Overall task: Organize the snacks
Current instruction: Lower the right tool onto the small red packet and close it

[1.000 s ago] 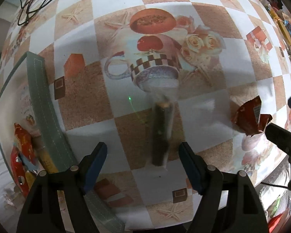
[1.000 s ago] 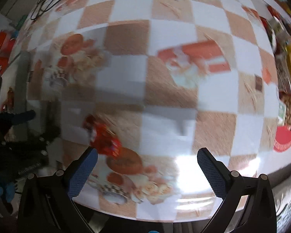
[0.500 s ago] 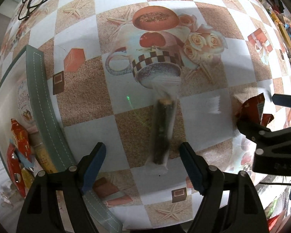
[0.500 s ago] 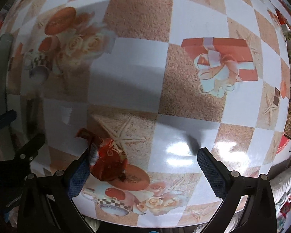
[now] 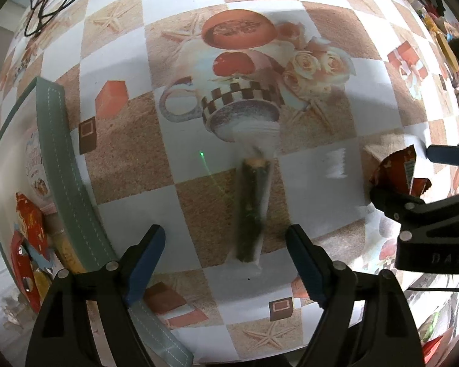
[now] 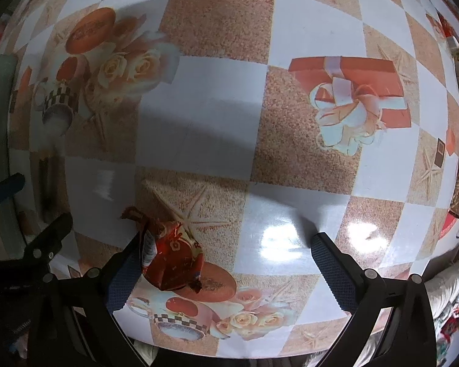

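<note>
Across the whole scene spreads the checked tablecloth, printed with cups, roses, starfish and gift boxes; every place below is told from its printed checkered cup.

Well left of that cup lies a grey-green tray with a stitched rim, and inside it sit several snack packets in red and yellow wrappers.

Below the tray's lower end, and below the cup, the left gripper points down at the cloth. Its jaws are opening, and the 2 blue pads stand clear on either side of a long snack stick in a clear wrapper. That stick lies flat on the cloth just under the cup's mouth, its far end almost touching the print, and neither pad presses on it.

Far right of the cup, the right gripper stands wide apart over the cloth. A crumpled red snack wrapper lies on the cloth against its left pad, while the right pad is well away from it, so nothing is gripped. In the left wrist view the same red wrapper shows between that gripper's 2 fingers.
</note>
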The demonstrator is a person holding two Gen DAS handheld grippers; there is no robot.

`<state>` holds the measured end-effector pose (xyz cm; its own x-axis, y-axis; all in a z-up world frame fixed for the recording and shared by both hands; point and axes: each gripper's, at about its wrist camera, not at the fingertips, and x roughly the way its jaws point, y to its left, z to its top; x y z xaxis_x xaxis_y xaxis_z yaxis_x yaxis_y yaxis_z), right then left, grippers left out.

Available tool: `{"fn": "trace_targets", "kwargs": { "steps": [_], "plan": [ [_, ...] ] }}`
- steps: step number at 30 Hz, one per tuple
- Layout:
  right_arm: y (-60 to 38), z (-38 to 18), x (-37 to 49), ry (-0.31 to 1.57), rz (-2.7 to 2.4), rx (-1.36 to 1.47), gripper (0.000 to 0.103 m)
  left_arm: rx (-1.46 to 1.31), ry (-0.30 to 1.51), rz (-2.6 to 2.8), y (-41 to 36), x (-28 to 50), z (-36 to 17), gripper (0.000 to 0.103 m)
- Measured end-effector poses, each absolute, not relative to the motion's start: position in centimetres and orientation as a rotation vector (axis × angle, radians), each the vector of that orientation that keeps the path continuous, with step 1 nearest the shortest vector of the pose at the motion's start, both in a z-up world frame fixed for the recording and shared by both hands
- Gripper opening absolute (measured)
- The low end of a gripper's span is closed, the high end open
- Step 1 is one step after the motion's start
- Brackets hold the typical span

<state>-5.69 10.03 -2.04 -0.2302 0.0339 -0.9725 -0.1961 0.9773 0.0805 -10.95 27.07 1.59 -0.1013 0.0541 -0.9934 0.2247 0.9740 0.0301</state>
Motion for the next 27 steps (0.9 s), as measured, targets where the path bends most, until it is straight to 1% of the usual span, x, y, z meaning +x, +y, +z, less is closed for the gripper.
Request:
{"fn": "trace_targets", "kwargs": {
  "steps": [2,4,5,6,7,9,10,11,14,17,18,19,21,22,23,24,25,26,27],
  "plan": [
    [10.2,-1.9,-5.4,1.783,0.207,-0.117,0.101,0.224,1.669,-0.17,26.6,-10.9,1.6,0.081],
    [10.6,-1.7,-4.4,1.777,0.211,-0.116,0.096,0.227,1.662,-0.184,26.2,-10.9,1.8,0.073],
    [10.7,-1.5,-4.3,1.771,0.213,-0.118,0.091,0.225,1.659,-0.187,26.0,-10.9,1.9,0.07],
    [10.8,-1.3,-4.3,1.762,0.217,-0.12,0.085,0.227,1.653,-0.188,25.9,-10.9,2.0,0.065],
    [10.8,-1.0,-4.3,1.751,0.22,-0.124,0.082,0.225,1.651,-0.189,25.8,-10.8,2.2,0.06],
    [11.0,-0.6,-4.1,1.731,0.224,-0.128,0.063,0.216,1.65,-0.192,25.7,-10.5,2.3,0.056],
    [11.0,-0.4,-4.0,1.724,0.226,-0.127,0.06,0.212,1.652,-0.192,25.6,-10.4,2.3,0.056],
    [10.9,-0.4,-3.8,1.723,0.227,-0.121,0.059,0.21,1.654,-0.19,25.5,-10.4,2.2,0.056],
    [10.8,-0.3,-3.6,1.726,0.226,-0.12,0.059,0.228,1.653,-0.184,25.0,-10.3,2.1,0.056],
    [11.0,-0.3,-3.5,1.722,0.225,-0.131,0.059,0.235,1.655,-0.19,24.5,-10.2,1.8,0.061],
    [11.0,-0.3,-3.4,1.724,0.225,-0.131,0.059,0.239,1.659,-0.191,24.2,-10.3,1.7,0.065],
    [11.1,-0.1,-3.5,1.725,0.225,-0.132,0.059,0.245,1.661,-0.192,23.8,-10.3,1.7,0.067],
    [11.2,-0.2,-3.5,1.726,0.229,-0.135,0.059,0.249,1.66,-0.193,23.4,-10.5,1.5,0.067],
    [11.2,-0.1,-3.4,1.728,0.23,-0.135,0.056,0.247,1.662,-0.196,23.2,-10.5,1.5,0.064],
    [11.5,0.7,-4.0,1.723,0.228,-0.136,0.047,0.244,1.654,-0.198,23.1,-10.5,1.6,0.059],
    [11.4,0.8,-4.0,1.72,0.228,-0.131,0.039,0.24,1.646,-0.202,23.0,-10.5,1.8,0.047],
    [11.2,0.8,-4.0,1.722,0.228,-0.116,0.026,0.23,1.64,-0.209,23.0,-10.4,2.0,0.032],
    [11.0,0.8,-4.0,1.729,0.232,-0.087,0.026,0.215,1.642,-0.214,23.0,-10.3,2.0,0.024],
    [10.9,0.8,-3.9,1.735,0.235,-0.06,0.026,0.19,1.65,-0.221,23.1,-10.2,2.0,0.019]
  ]
}}
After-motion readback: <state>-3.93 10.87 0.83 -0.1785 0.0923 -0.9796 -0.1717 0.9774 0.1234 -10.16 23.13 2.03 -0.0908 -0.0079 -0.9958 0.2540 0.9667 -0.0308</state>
